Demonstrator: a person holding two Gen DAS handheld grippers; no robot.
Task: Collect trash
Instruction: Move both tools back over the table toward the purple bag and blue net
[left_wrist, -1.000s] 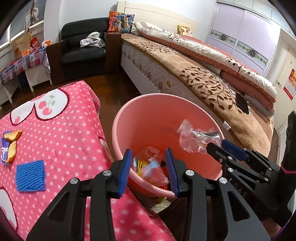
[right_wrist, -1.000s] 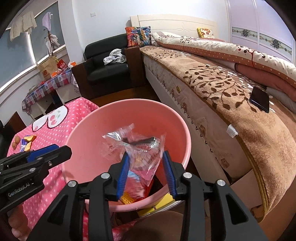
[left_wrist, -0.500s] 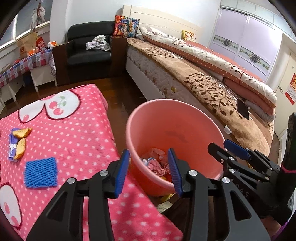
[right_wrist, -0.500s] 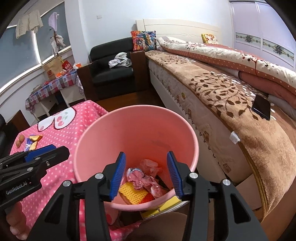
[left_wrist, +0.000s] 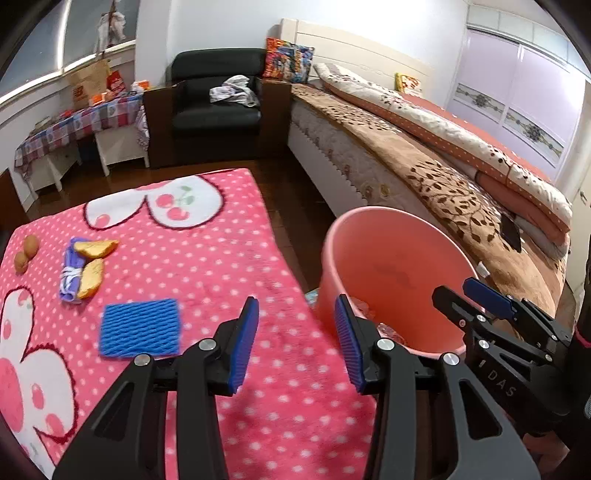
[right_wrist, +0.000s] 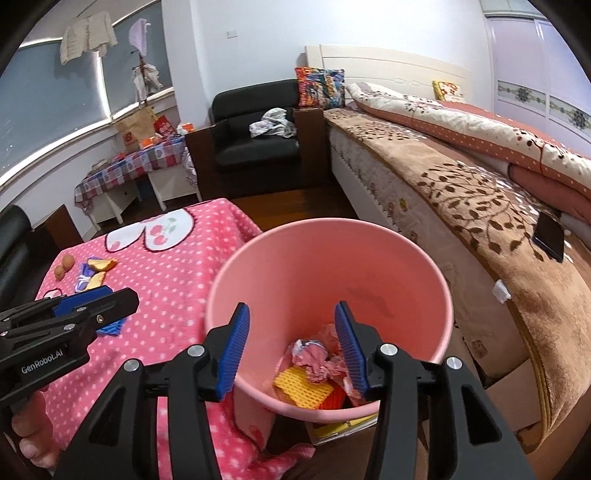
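We find the blue foam pad lying flat on the pink blanket, just ahead-left of the empty, half-open left gripper, nearer than the empty right gripper over the bin.

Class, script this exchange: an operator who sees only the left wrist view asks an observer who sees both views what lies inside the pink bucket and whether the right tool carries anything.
Operator: I see only the wall of the pink bucket. What is inside?
Observer: The right wrist view looks in: crumpled pink wrappers and a yellow foam net lie at the bottom.
Operator: I see the right tool side-on. Is it carrying anything?
Observer: No. It is open above the bucket, with nothing between its pads.
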